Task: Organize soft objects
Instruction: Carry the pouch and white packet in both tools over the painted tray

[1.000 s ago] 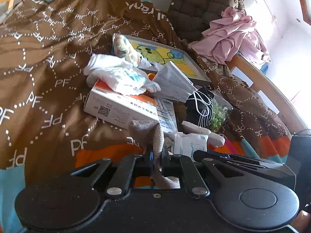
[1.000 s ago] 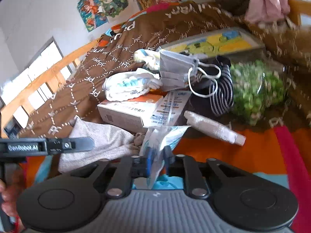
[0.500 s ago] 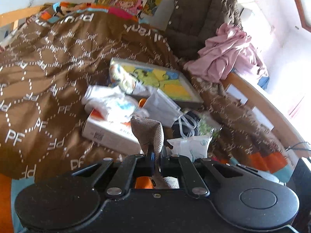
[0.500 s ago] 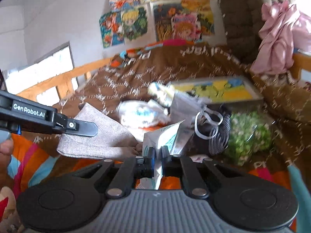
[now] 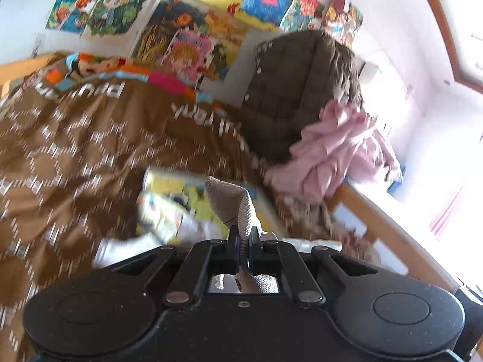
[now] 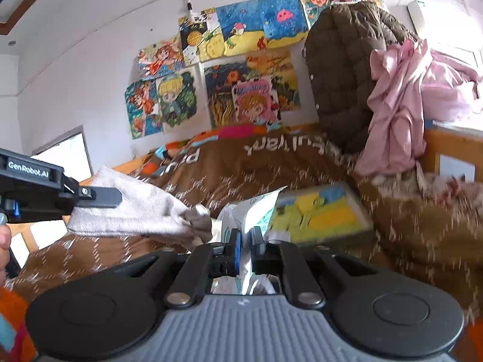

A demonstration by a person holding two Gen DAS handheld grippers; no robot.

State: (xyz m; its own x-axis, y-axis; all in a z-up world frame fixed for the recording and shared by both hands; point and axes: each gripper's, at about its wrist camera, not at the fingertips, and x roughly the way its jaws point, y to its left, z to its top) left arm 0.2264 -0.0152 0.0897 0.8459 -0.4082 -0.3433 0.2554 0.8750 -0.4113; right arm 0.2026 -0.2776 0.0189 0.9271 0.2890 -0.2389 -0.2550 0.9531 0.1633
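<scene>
The left gripper (image 5: 244, 238) has its jaws pinched on a grey fabric pouch (image 6: 135, 208), lifted above the bed (image 6: 271, 166); the right gripper (image 6: 245, 238) clamps a white packet (image 6: 253, 214). Each grip catches only an edge, so a quick swing could pull either loose.

Bright daylight blows out the window (image 5: 446, 181) at right, motion blur smears the bedspread (image 5: 60, 157), and fisheye curvature bends the edges.

Motion blur smears the brown quilt (image 5: 75, 157) and the pile of small things (image 5: 157, 208) on the bed beyond telling apart.
</scene>
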